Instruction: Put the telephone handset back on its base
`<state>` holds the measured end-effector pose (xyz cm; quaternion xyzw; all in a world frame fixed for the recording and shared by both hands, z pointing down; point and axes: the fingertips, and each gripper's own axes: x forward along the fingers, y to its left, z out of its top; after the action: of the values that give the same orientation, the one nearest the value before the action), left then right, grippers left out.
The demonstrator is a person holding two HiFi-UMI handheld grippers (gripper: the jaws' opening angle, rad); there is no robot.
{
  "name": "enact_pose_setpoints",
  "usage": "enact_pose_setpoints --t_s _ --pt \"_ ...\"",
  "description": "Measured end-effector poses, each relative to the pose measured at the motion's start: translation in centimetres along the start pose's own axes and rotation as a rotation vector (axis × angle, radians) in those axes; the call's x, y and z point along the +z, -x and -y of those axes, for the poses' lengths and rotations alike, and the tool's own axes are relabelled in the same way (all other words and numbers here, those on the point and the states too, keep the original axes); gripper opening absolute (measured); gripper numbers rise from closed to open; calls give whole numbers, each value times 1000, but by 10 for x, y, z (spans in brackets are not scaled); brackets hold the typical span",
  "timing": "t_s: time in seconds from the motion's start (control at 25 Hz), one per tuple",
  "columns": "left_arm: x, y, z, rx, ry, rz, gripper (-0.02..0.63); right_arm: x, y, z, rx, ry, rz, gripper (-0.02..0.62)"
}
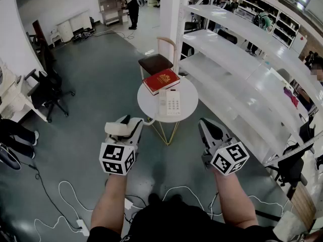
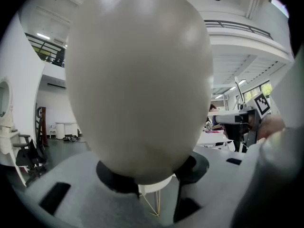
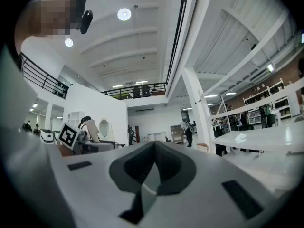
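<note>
1. Handset (image 1: 117, 128) clamped crosswise in left gripper (image 1: 132, 126), jaws wide around it, near table (image 1: 146, 110) edge.
2. Base (image 1: 170, 103) on round white table, beside red book (image 1: 161, 80), apart from handset.
3. Right gripper (image 1: 204, 124) closed up, empty.

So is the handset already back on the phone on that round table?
No: the left gripper holds the handset short of the round table, where the base lies without it.
</note>
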<state>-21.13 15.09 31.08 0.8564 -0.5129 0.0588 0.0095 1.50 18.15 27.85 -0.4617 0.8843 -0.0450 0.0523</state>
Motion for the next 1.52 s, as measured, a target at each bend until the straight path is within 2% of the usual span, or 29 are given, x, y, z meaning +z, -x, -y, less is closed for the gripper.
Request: enact_pose_setpoints --t_s 0.12,0.44,0.68,0.92,1.24,1.52 --pt "2 -6 9 -4 -1 4 199 2 6 1 16 29 -5 3" --pt "5 -32 37 -8 1 3 199 -1 16 27 32 24 -15 3" --pt "15 -46 59 11 -13 11 199 4 36 52 70 -24 13 5" --pt "18 -54 72 19 -13 15 200 3 51 74 65 -54 22 5" --pt "2 -92 58 3 21 17 199 -14 27 98 51 -65 -26 5" --pt "-7 -157 9 -7 32 27 199 -23 -47 127 46 -47 -71 5"
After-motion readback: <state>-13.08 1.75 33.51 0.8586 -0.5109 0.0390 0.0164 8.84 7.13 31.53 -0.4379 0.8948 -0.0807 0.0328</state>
